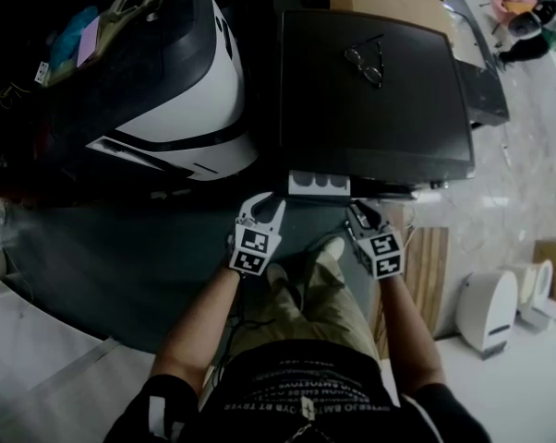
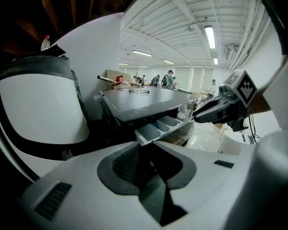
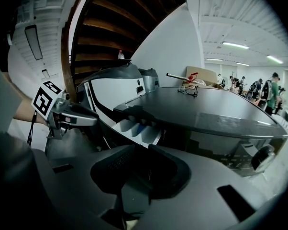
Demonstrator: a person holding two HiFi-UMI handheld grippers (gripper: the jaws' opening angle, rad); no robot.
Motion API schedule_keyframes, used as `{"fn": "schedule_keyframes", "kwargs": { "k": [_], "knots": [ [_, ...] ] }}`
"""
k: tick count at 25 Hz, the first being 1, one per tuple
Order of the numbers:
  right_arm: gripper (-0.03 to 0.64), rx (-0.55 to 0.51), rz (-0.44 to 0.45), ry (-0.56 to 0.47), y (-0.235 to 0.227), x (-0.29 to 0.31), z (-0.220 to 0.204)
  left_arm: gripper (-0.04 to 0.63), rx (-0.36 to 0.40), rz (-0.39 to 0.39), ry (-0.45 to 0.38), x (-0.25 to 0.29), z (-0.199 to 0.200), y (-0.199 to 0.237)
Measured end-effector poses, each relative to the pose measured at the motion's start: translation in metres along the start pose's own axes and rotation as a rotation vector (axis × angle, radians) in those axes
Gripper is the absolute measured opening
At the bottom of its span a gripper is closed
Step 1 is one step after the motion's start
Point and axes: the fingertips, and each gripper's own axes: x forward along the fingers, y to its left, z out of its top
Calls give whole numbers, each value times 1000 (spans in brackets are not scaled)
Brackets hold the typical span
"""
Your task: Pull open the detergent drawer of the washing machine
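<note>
Now the detergent drawer (image 1: pixel 320 184) sticks out from the washing machine (image 1: pixel 370 118) front, with its compartments showing. Left gripper (image 1: pixel 264 201) and right gripper (image 1: pixel 363 210) hover just short of it. Both sets of jaws are slightly apart with nothing between them.

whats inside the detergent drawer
The detergent drawer is pulled out, showing several pale compartments, one with a blue part. No powder or liquid is apparent. Its rear is covered by the top of the washing machine.
</note>
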Motion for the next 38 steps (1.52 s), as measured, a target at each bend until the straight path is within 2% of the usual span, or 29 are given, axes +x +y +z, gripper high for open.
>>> {"fn": "schedule_keyframes", "kwargs": {
  "k": [38],
  "knots": [
    [80,48,-14,4,37,-43,-52,80,-16,-55,43,-47,-44,-47]
  ]
}}
